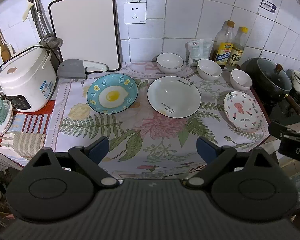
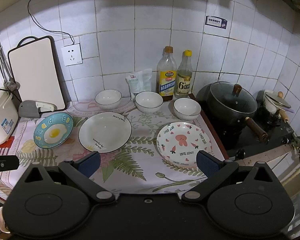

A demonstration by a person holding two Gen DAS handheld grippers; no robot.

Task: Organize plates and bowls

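Floral cloth (image 1: 150, 140) covers the counter beneath a white-tiled wall (image 1: 180, 10).

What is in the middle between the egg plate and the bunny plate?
The big white plate with the thin dark rim sits between the blue egg plate and the pink bunny plate, flat on the flowery cloth. Both wrist views show it.

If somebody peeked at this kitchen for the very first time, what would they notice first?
Probably the round blue plate painted with a fried egg, on the flowery cloth at the left of a row of three plates. At the right end sits the white plate with a pink cartoon creature and hearts, closest to the right gripper, whose jaws are wide open. Behind the plates, three small white bowls line up near the tiled wall.
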